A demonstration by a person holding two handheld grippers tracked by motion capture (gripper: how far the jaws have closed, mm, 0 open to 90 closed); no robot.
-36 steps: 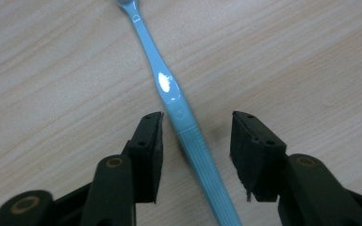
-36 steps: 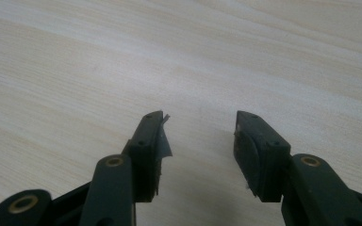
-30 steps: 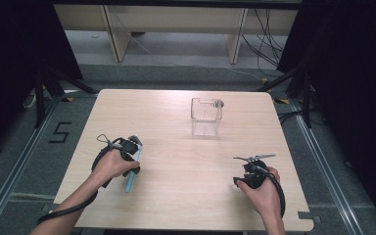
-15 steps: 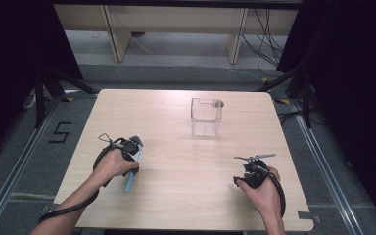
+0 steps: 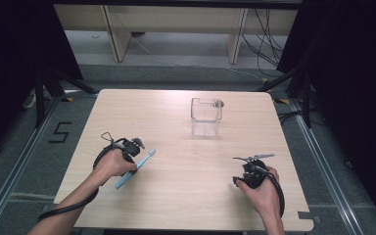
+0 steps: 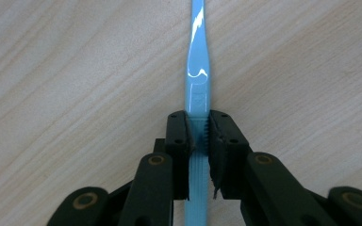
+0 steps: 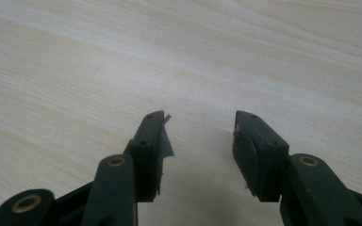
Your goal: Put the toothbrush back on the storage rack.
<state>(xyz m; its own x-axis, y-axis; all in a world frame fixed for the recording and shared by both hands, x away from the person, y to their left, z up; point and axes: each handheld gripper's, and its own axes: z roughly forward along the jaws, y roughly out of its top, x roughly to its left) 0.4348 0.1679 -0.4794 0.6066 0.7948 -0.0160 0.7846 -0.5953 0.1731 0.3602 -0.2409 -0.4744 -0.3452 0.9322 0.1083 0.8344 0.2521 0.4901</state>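
Left claw (image 6: 199, 134) clenched on light-blue plastic toothbrush (image 6: 197, 70) near bench's left edge; right claw (image 7: 199, 136) released, I see bare pale wooden bench (image 5: 176, 127) between jaws.

Table (image 5: 176, 117): clear container (image 5: 206, 116) stands toward the far side, right of centre. Toothbrush (image 5: 136, 168) lies near the front left, between the left gripper's (image 6: 198, 136) jaws. Right gripper (image 7: 199, 141) sits front right, well apart from both.
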